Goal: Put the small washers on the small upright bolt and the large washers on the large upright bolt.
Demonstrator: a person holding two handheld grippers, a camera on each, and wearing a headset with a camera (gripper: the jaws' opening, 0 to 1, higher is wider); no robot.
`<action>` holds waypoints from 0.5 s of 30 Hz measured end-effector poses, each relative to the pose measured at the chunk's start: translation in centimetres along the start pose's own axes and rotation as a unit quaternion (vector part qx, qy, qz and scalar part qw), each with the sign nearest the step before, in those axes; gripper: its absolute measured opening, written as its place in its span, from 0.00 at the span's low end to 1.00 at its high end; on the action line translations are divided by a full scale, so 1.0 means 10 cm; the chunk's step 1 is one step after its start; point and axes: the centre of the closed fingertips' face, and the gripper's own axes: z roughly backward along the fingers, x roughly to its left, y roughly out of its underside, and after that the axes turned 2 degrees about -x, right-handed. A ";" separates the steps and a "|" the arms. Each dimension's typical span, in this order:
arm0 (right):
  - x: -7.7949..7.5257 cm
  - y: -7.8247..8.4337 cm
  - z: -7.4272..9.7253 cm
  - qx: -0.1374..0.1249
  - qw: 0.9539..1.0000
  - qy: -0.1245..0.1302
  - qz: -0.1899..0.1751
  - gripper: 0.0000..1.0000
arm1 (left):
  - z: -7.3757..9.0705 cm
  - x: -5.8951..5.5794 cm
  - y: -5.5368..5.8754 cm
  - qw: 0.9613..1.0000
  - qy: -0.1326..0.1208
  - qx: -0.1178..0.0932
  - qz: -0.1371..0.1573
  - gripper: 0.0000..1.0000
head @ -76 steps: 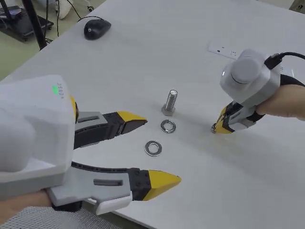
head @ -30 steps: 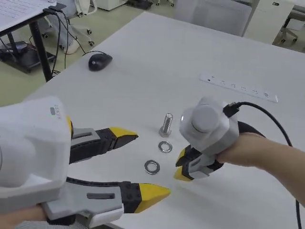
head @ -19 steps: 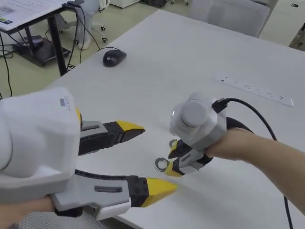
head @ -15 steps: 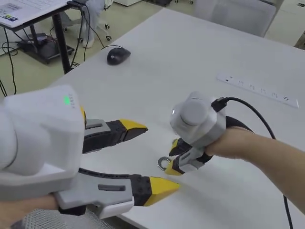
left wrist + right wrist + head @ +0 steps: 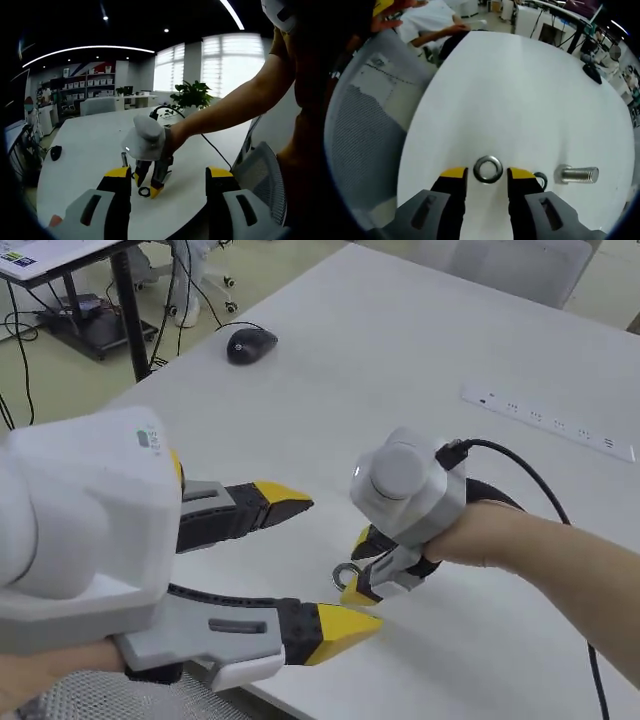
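- The washer point(image 5: 488, 169) lies flat on the table point(image 5: 520, 90), right between the tips of the right gripper point(image 5: 487, 174). Its jaws are parted, with a sliver of table showing on each side of the ring, so nothing is clenched yet.
- A second washer point(image 5: 539, 179) lies just beside it, half hidden behind one jaw. The bolt point(image 5: 577, 174) stands on its head just past that.
- The step in hand, as I judge it, is closing on the first washer to lift it.
- Risk: the ring is thin and flat, so the tips may ride over it or squirt it out across the smooth top as they close.
- Risk: one jaw sits close to the second washer. A skewed squeeze may shove that washer, or nudge the bolt and tip it.
- Risk: I cannot tell whether this washer is the size for the bolt beside it.
- The left gripper point(image 5: 170, 172) hangs near, jaws wide apart and holding nothing. It is close enough to bump the right one.
- Farther off lie a mouse point(image 5: 250, 343) and a power strip point(image 5: 550, 420), well clear.
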 end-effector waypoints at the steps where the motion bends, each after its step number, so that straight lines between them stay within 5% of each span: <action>1: 0.00 0.00 0.00 0.000 1.000 0.001 0.000 0.33 | 0.00 0.00 0.00 1.000 0.000 0.000 0.000 0.59; 15: 0.01 -0.01 0.00 0.004 1.000 -0.001 0.011 0.25 | -0.01 0.01 0.02 1.000 0.000 0.003 0.001 0.59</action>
